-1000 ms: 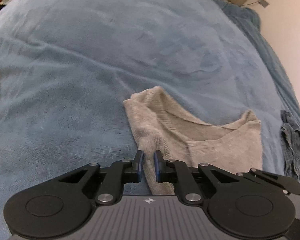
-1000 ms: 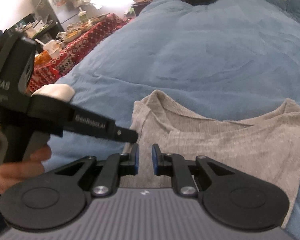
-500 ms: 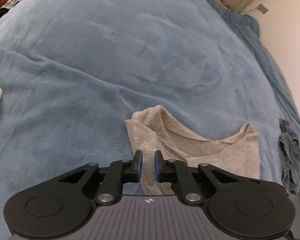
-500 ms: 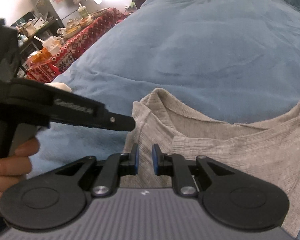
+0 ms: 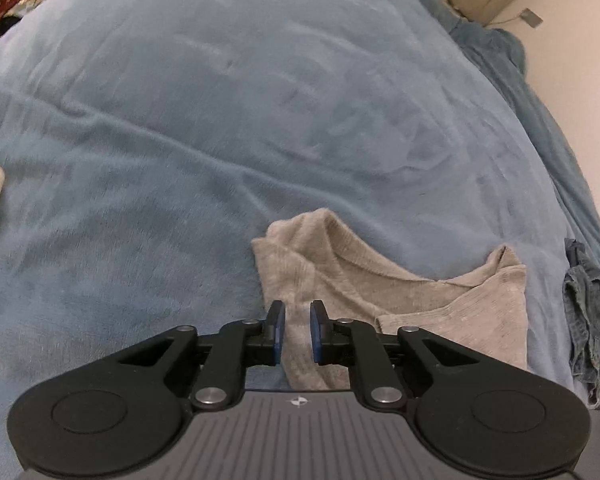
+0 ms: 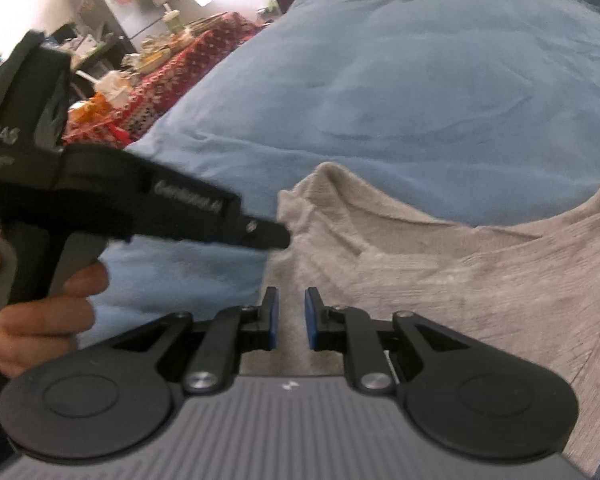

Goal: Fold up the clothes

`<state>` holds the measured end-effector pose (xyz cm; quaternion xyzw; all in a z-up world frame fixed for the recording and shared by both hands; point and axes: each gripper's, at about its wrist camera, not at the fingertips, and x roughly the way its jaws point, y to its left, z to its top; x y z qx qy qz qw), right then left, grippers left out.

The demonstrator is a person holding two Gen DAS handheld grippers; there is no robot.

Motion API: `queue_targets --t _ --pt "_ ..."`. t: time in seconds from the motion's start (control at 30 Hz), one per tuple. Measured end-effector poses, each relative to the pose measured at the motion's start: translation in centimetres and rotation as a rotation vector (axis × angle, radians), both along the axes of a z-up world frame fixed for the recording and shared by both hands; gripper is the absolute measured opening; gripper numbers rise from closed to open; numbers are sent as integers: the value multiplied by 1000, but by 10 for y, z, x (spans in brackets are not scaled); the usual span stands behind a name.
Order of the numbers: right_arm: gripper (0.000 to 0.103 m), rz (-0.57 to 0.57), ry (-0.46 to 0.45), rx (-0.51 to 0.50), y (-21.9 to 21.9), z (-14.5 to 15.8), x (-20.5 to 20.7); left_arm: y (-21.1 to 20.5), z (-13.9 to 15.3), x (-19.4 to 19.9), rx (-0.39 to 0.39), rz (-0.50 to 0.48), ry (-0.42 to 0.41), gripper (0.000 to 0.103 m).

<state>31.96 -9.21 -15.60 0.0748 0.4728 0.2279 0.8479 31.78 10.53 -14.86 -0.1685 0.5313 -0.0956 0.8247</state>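
Grey sweater [image 5: 400,300] lies on the blue blanket [image 5: 260,120]; left gripper [image 5: 297,332] and right gripper [image 6: 291,318] hover over it, jaws slightly apart, holding nothing

Black linkage arms with silver pivot screws are carrying blue-padded fingers [image 5: 277,330] on each gripper, above a ribbed grey body.

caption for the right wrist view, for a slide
Right hand-held gripper over a grey sweater on a blue blanket.

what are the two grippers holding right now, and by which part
Cannot be told: left gripper and right gripper each hover narrowly parted over the grey sweater near its shoulder, but no pinched cloth shows.
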Motion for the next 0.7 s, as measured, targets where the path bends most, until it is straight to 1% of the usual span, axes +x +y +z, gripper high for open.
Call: queue_targets --t 0.1,0.17,0.27,0.37,0.6,0.67,0.7 --pt "16 7 13 -36 8 -8 -3 -1 -14 9 30 6 36 13" --pt "16 10 16 -40 10 -11 -6 0 -21 12 22 16 54 13" --pt "17 16 6 -38 10 -9 -9 7 -12 9 0 30 8 13" --pt "17 15 12 -27 9 -8 -8 12 -7 9 12 35 -20 20" --pt "17 13 16 -16 6 -5 -13 13 -20 26 -9 38 -28 21" --pt "17 15 17 -17 7 -7 -11 13 -22 30 -20 39 -33 20" --pt "17 16 16 -18 8 -7 -9 12 -22 30 -20 40 -37 11"
